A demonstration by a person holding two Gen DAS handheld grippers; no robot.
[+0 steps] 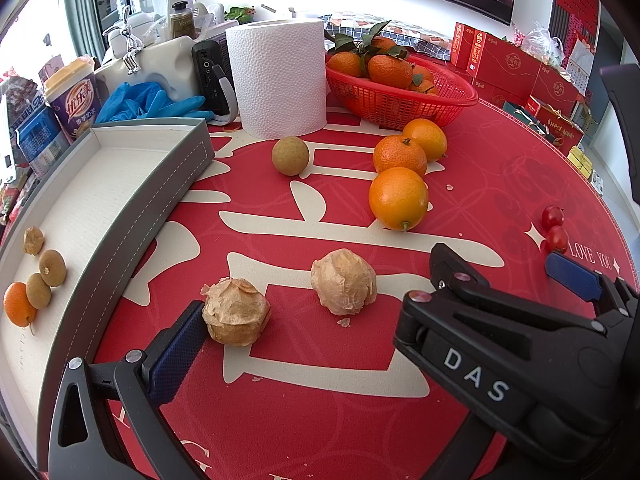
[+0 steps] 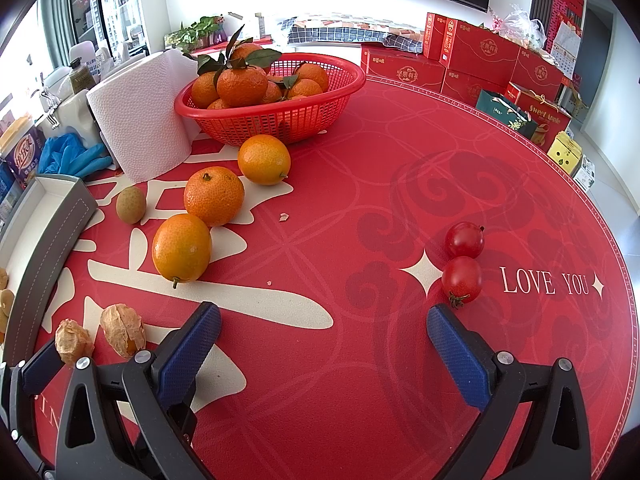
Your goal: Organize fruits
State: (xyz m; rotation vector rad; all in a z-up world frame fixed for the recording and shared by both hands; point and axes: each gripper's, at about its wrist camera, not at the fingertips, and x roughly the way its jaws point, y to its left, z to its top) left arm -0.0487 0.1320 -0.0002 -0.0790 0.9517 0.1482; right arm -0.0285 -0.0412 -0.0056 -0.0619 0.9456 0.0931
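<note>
Now, through the left wrist camera, your left gripper [image 1: 280, 320] is spread wide above the red tablecloth [image 1: 320, 420]; its left finger [image 1: 180, 352] touches a husked groundcherry [image 1: 236, 312], and a second husked groundcherry [image 1: 344, 282] lies just beside it. Left of that fruit, the gray tray [image 1: 120, 216] holds a kumquat [image 1: 18, 304], two longans [image 1: 52, 267] and one husked fruit. Beyond it sit three loose oranges [image 1: 398, 199] and a lone longan [image 1: 290, 156].

Through the right wrist camera, your right gripper [image 2: 324, 340] hangs spread and empty. Two cherry tomatoes [image 2: 462, 279] sit just beyond its right finger [image 2: 456, 356]. Well behind the tomatoes, the red basket [image 2: 272, 118] holds leafy mandarins [image 2: 242, 84] beside a paper towel roll [image 2: 138, 120].
</note>
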